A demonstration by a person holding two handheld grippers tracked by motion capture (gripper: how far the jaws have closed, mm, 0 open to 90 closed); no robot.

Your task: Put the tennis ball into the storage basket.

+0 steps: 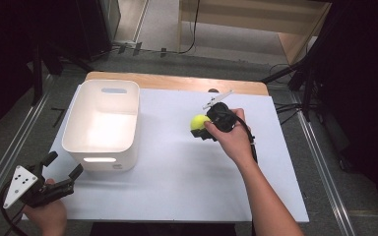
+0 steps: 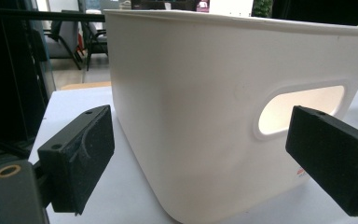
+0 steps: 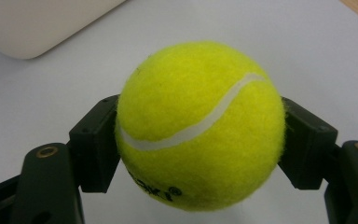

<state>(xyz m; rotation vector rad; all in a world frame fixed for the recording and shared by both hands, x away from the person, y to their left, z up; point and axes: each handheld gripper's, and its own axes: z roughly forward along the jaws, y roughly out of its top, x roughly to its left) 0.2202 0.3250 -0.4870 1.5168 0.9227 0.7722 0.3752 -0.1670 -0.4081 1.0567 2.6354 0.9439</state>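
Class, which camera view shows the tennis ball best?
The right gripper view: the tennis ball looms close between the right gripper jaws, seam visible. The high view shows it small; the left gripper view catches a yellow sliver at its right edge.

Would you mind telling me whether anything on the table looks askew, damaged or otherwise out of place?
Nothing stands out. The white bin stands upright on the table, and the right gripper holds the tennis ball squarely between its jaws.
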